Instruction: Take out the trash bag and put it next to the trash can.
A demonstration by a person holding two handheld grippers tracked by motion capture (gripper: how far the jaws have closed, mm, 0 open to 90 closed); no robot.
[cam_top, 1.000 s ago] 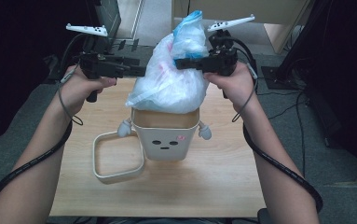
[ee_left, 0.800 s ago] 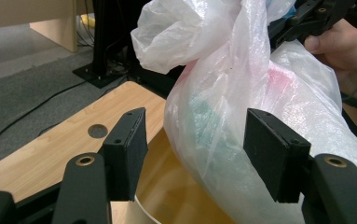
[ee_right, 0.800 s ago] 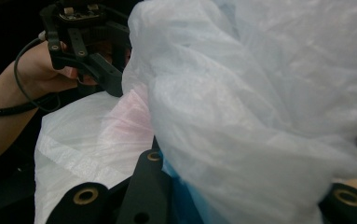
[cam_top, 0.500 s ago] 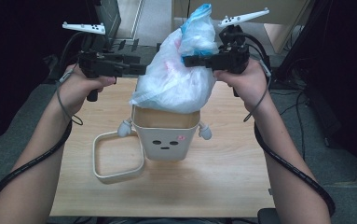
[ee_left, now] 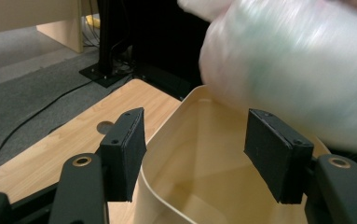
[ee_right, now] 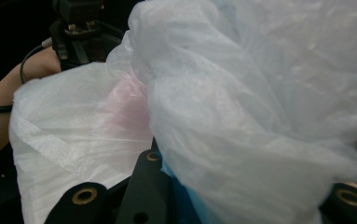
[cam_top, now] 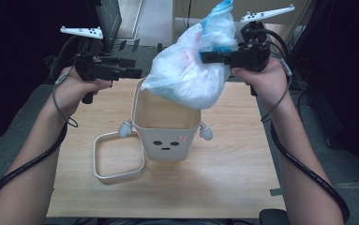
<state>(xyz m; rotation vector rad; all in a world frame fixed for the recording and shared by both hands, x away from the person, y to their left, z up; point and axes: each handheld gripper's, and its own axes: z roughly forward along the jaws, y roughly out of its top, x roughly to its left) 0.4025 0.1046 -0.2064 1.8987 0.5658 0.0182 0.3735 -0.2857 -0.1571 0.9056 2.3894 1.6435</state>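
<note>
In the upper middle of the high view a full white plastic bag [cam_top: 191, 77], its neck bunched with a blue scrap at the top, hangs tilted above the mouth of a cream bin [cam_top: 167, 126] with a little face on its front, its lowest bulge just over the far right rim. The right hand-held gripper [cam_top: 205, 57], at the upper right of the frame, is clenched on the gathered neck of the bag; in the right gripper view the film spills over the jaws and hides the pads. The left hand-held gripper [ee_left: 195, 156] is released, its jaws standing apart astride the near wall of the bin without pressing on it, holding nothing. A loose cream ring [cam_top: 118, 157], probably the bin's rim frame, lies on the wooden surface [cam_top: 233, 173] at lower left, touching the bin. The bag looks light, soft and slippery, and thin enough to tear; the twisted neck seems the safest place to hold it, since the belly would only squash and slide. The bin looks stiff but light and may tip if tugged.
</note>
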